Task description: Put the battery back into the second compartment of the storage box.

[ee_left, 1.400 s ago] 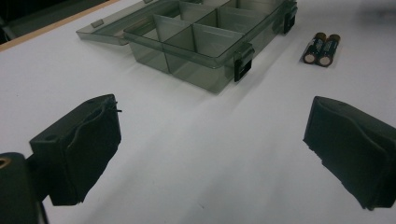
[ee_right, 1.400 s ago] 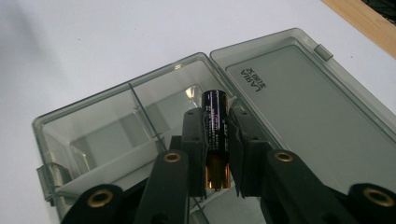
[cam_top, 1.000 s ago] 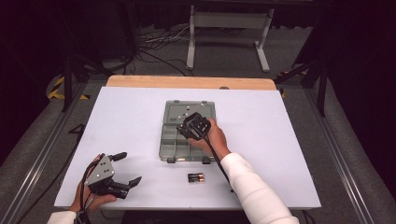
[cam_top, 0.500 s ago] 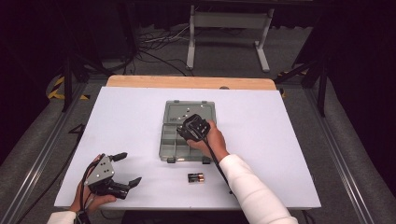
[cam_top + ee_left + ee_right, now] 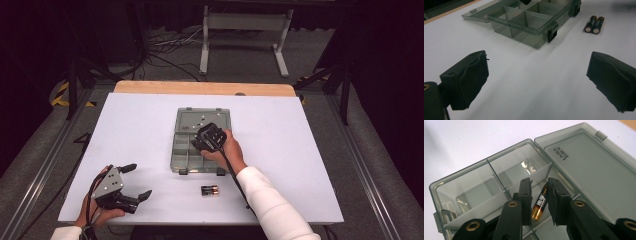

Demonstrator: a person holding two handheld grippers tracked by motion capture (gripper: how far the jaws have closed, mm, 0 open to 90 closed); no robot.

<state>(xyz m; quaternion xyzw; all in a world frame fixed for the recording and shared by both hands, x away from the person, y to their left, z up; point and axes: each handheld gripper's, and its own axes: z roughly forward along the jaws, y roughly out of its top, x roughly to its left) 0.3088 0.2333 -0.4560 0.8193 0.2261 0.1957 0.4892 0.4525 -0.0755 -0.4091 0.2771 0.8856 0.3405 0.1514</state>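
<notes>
My right gripper (image 5: 538,202) hangs over the open grey compartment box (image 5: 187,157) at table centre, jaws narrow, just easing apart around a black-and-gold AA battery (image 5: 539,203); the left pad seems to touch it, a slit shows on the right, so grip unclear. The battery tilts in a middle compartment. Lid (image 5: 589,167) lies flat at 12 o'clock, embossed writing unreadable. Two more AA batteries (image 5: 210,190) lie at the box's 6 o'clock. My left gripper (image 5: 134,181), jaws wide, empty, rests at 8 o'clock.
</notes>
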